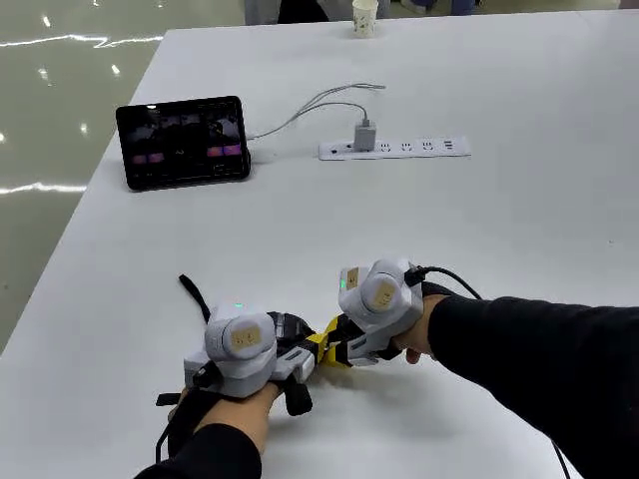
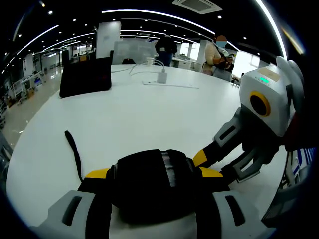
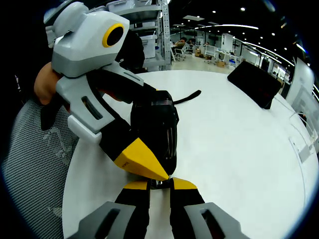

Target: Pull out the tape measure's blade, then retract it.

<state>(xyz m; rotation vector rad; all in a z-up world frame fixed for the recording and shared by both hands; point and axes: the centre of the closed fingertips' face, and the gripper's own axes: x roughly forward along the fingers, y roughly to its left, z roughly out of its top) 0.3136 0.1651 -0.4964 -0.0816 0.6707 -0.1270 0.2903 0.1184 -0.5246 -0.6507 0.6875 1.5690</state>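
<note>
Low, left hand-held gripper (image 2: 154, 174) around tape measure (image 2: 149, 199).

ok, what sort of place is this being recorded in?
Probably an open-plan lab or workshop hall: a big white worktable carrying a power strip and tablet, storage racks behind it, and long ceiling strip lights overhead.

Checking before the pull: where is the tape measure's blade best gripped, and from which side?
The blade tip at the case mouth, straight on from the right gripper side, opposite the left gripper: that one clamps the case body, leaving the tab free.
</note>
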